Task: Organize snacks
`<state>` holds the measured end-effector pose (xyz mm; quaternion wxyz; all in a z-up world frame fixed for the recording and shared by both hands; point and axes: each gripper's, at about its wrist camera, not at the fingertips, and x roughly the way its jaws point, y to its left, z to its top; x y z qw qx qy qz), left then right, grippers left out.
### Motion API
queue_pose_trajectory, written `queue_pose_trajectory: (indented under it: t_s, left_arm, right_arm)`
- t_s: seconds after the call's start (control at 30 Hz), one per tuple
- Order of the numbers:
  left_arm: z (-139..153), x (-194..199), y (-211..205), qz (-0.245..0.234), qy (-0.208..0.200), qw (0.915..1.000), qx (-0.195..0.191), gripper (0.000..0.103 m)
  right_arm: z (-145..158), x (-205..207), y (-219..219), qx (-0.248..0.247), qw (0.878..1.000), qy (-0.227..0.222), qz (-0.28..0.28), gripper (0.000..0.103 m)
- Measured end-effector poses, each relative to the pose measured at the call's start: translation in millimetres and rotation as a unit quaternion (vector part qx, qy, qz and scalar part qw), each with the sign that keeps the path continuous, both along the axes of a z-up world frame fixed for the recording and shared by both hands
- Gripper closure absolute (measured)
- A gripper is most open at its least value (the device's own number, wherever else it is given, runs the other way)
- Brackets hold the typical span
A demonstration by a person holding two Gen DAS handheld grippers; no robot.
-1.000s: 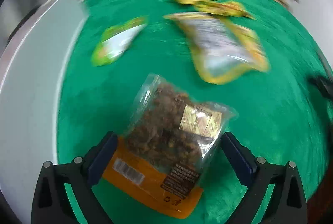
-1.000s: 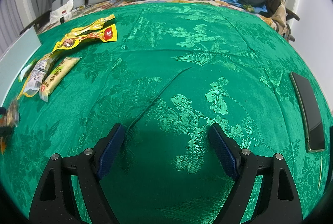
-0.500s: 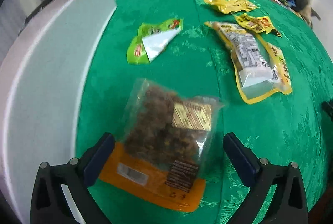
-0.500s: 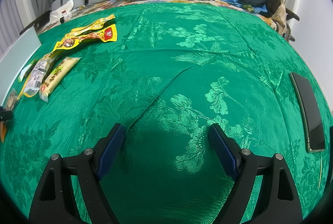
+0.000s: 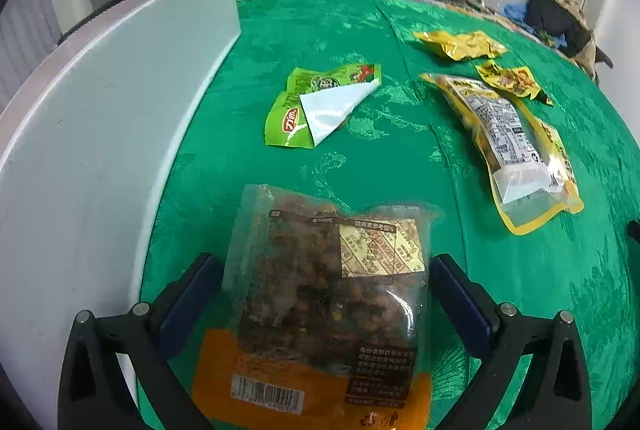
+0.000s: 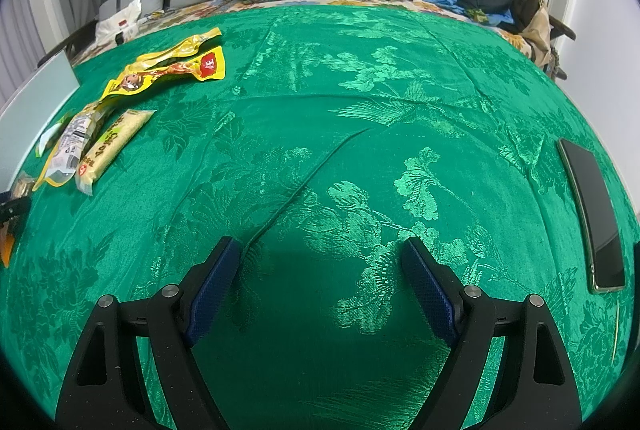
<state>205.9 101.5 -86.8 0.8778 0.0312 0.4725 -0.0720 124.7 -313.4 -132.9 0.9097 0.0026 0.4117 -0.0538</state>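
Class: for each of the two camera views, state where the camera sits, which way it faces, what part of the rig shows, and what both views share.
Left wrist: on the left gripper, facing along the bed toward the headboard; its blue fingers flank the clear-and-orange snack bag.
Right wrist: on the right gripper, facing the headboard over bare green bedspread; fingers apart, holding nothing.
Shared: the bedspread and the yellow label-backed pouch.

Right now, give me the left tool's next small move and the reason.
Probably squeeze the left tool a little tighter. The clear-and-orange snack bag sits between its spread pads, edges just at them, and I cannot tell that they bite. A firmer hold seems wise before carrying it toward the green packet.
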Motion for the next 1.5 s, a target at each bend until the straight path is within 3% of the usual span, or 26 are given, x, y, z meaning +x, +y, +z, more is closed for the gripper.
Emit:
queue_pose_trajectory:
  t_s: [0.47,0.73,1.0,1.13,1.5]
  left_arm:
    - [-0.1,-1.3,-0.2,0.008,-0.006,1.0,0.001,0.0]
    - [2.1,-1.3,-7.0,0.114,0.036,0.9928,0.004,0.0]
    - [1.8,-3.8,-4.1,0.055,0.018,0.9983,0.006,0.0]
    - [0.9,-10.1,-2.1,0.052,-0.006,0.9986,0.004,0.0]
    - [-0.1,-9.9,-1.5,0.053,-0.007,0.9986,0.003,0.0]
  right_arm:
    - [-0.1,0.1,-0.1,0.0,1.0,0.0,0.0,0.017]
    - [-0.2,0.2,-0.2,0.0,1.0,0.0,0.0,0.017]
    - [-0.1,0.2,-0.3,0.0,1.0,0.0,0.0,0.017]
    - [-0.1,0.2,-0.5,0.0,1.0,0.0,0.0,0.017]
    - [-0.4,0.2,-0.5,0.0,1.0,0.0,0.0,0.017]
